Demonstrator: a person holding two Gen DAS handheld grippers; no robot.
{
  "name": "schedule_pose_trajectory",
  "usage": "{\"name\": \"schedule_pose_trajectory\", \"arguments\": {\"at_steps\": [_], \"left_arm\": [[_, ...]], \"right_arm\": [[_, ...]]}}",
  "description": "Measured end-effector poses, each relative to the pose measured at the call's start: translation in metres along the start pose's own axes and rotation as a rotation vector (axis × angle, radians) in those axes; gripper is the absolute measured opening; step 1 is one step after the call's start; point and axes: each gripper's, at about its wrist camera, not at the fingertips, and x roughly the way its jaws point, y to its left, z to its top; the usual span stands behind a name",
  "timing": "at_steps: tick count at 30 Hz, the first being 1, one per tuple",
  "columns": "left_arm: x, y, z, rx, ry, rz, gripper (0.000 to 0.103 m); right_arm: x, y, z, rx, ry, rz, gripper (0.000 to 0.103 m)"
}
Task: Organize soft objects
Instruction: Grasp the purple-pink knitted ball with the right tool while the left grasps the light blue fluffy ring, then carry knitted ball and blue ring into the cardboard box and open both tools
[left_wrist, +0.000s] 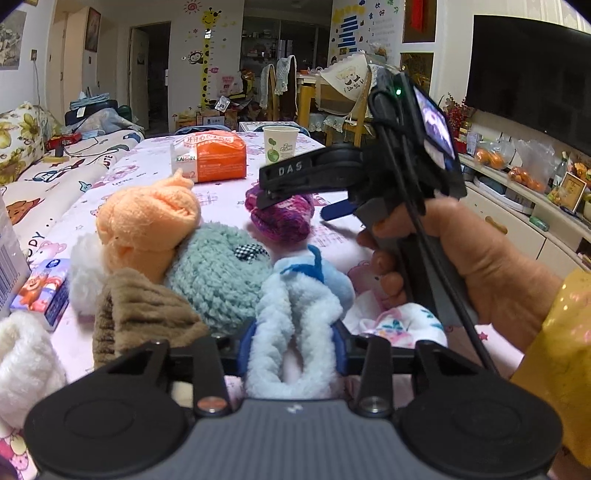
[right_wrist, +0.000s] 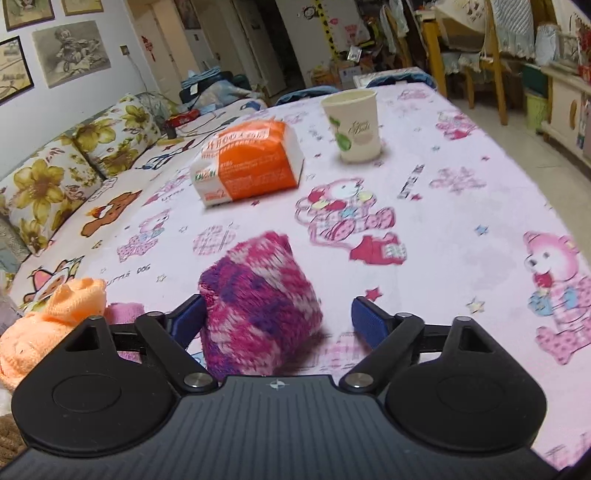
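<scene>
From the left wrist, the left tool (left_wrist: 293, 350) pinches the pale blue fluffy sock (left_wrist: 295, 321), just in front of the teal knit ball (left_wrist: 221, 269) on the worktop (left_wrist: 229, 199). A loose pinch could let the fluff slip.

From the right wrist, the right tool (right_wrist: 277, 321) stands wide around the magenta knit bundle (right_wrist: 258, 302), just behind the teal ball's pile, left pad near, right pad clear. Closing off-centre may shove it sideways.
</scene>
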Motion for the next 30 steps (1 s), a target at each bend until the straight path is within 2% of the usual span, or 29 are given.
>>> {"name": "schedule_pose_trajectory", "arguments": {"at_steps": [1, 3, 12, 23, 30], "left_arm": [[-0.001, 0.0, 0.0, -0.006, 0.0, -0.003, 0.036], [-0.003, 0.0, 0.0, -0.019, 0.0, -0.009, 0.033], [-0.008, 0.009, 0.002, -0.067, -0.008, -0.027, 0.027], [-0.023, 0.019, 0.01, -0.102, -0.065, -0.039, 0.026], [-0.032, 0.032, 0.016, -0.131, -0.105, -0.038, 0.026]], "right_arm": [[0.001, 0.002, 0.0, -0.007, 0.002, 0.003, 0.095], [0.0, 0.006, -0.002, -0.022, -0.005, 0.015, 0.077], [-0.01, 0.026, -0.004, -0.112, -0.048, -0.046, 0.058], [-0.056, 0.026, 0.003, -0.025, -0.115, -0.066, 0.052], [-0.086, 0.029, -0.011, 0.042, -0.123, -0.066, 0.052]]}}
